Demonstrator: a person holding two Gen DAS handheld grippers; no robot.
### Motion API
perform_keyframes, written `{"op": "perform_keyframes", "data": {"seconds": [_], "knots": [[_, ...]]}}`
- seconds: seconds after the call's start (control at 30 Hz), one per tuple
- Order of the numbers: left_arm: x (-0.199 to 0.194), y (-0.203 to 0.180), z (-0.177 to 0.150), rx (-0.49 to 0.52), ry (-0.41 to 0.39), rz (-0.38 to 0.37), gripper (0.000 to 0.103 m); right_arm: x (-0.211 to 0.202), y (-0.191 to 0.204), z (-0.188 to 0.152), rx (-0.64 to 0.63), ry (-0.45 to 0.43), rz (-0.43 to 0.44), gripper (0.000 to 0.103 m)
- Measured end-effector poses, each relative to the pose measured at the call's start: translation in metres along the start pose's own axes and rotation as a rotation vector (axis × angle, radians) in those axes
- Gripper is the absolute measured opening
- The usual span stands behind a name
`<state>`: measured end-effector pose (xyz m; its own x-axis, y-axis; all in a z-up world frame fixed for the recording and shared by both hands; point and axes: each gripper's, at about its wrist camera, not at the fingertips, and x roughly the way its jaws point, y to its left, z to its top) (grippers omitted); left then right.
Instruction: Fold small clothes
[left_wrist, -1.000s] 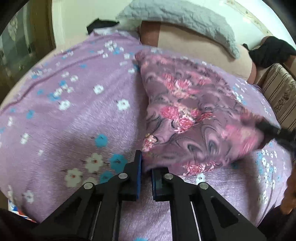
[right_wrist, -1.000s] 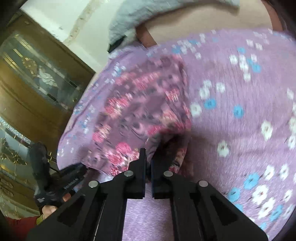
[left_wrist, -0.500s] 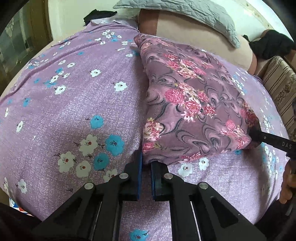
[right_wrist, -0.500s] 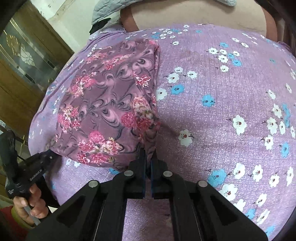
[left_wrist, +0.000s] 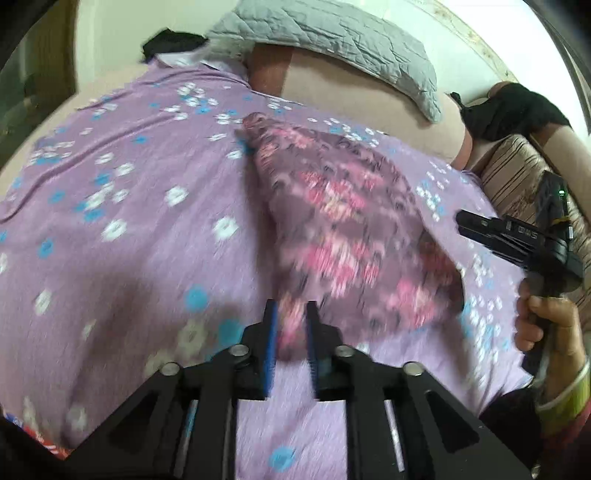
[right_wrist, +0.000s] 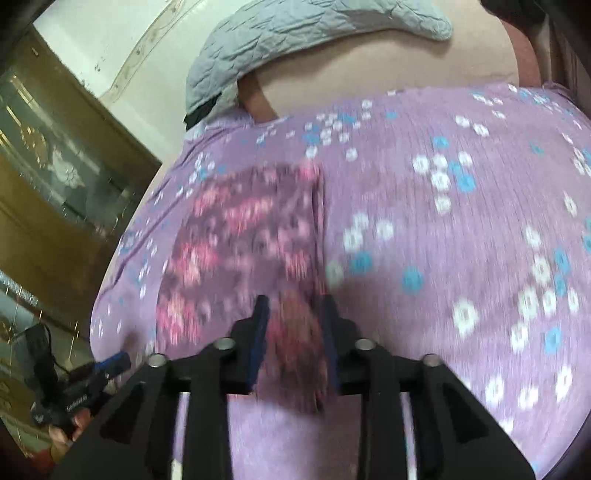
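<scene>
A folded purple garment with pink flowers (left_wrist: 347, 229) lies flat on the lilac flowered bedsheet (left_wrist: 129, 221); it also shows in the right wrist view (right_wrist: 243, 240). My left gripper (left_wrist: 290, 328) is open, its blue-padded jaws apart on either side of the garment's near left corner. My right gripper (right_wrist: 295, 325) is open too, jaws apart around the near right corner. The right gripper also shows in the left wrist view (left_wrist: 517, 243), pulled back from the cloth. Both views are motion-blurred.
A grey quilted pillow (left_wrist: 332, 40) lies over a beige bolster (left_wrist: 351, 92) at the bed's far end. Black cloth (left_wrist: 517, 107) and a striped cushion (left_wrist: 517, 177) are at the far right. A wooden glass-door cabinet (right_wrist: 55, 184) stands left of the bed.
Both grippers have opened and let go of the garment's near corners. They have lifted and drawn back from the cloth, which now lies on the sheet.
</scene>
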<state>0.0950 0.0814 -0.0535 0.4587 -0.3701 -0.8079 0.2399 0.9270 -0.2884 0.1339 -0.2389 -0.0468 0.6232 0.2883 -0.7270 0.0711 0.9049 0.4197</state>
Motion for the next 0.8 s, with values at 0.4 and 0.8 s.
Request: {"op": "perform_keyframes", "data": {"seconds": [0.4, 0.8], "knots": [[0.128, 0.054, 0.151, -0.184, 0.13, -0.098, 0.065, 0.091, -0.005, 0.092, 0.015, 0.055, 0.037, 0.05], [0.173, 0.035, 0.202, -0.05, 0.031, 0.014, 0.012, 0.113, 0.0, 0.106, -0.074, -0.005, 0.103, 0.005]]}}
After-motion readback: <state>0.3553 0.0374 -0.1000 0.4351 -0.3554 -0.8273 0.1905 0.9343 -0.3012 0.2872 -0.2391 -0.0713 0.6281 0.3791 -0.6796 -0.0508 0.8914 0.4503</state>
